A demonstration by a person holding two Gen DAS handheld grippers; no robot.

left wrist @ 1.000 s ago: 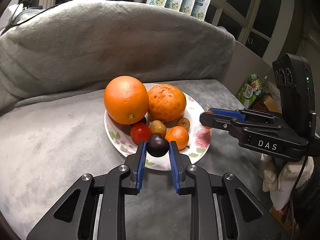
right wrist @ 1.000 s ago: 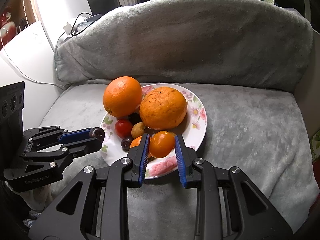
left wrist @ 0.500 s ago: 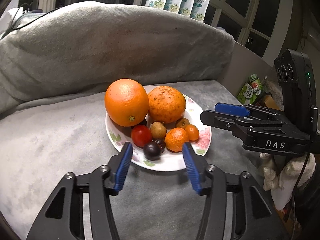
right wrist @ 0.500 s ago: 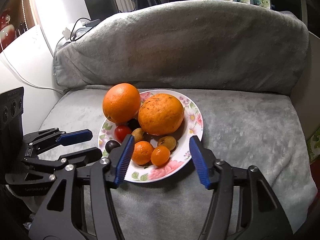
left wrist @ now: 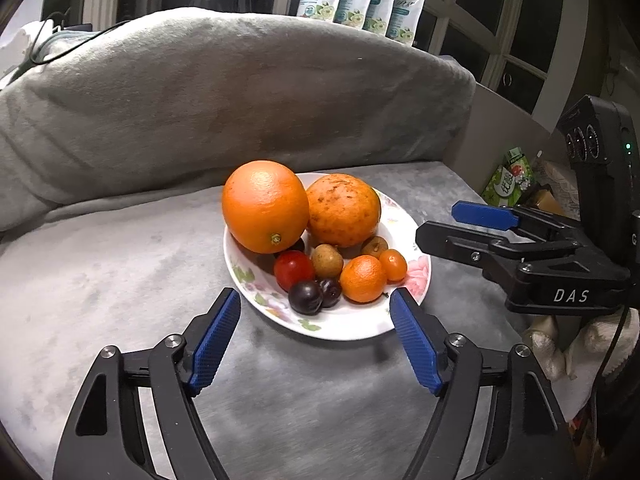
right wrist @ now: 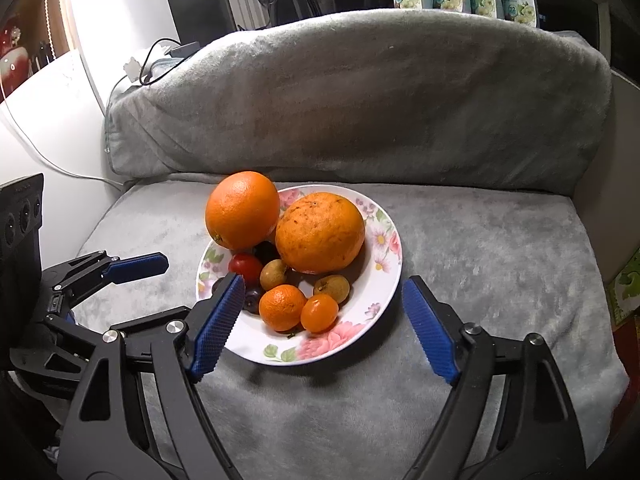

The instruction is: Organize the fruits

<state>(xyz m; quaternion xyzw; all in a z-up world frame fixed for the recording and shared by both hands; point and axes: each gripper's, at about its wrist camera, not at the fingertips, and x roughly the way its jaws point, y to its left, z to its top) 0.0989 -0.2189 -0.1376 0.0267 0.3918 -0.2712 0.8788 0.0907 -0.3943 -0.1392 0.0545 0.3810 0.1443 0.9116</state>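
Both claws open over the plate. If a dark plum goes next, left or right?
Left, probably. The left claw has just opened, nothing between its jaws, and the front dark plum lies straight ahead of it. From the right claw, also just opened, the plums sit off-centre behind its finger.

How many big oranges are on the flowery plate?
2. The smooth big orange sits at the plate's back left; the speckled big orange touches it on the right. Small fruits crowd in front, so nothing big seems hidden.

Left gripper (left wrist: 314, 312): fingers spread wide, just been opening, nothing between them, angled downward.
Right gripper (right wrist: 324, 300): fingers wide apart, just been opening, empty, angled downward.
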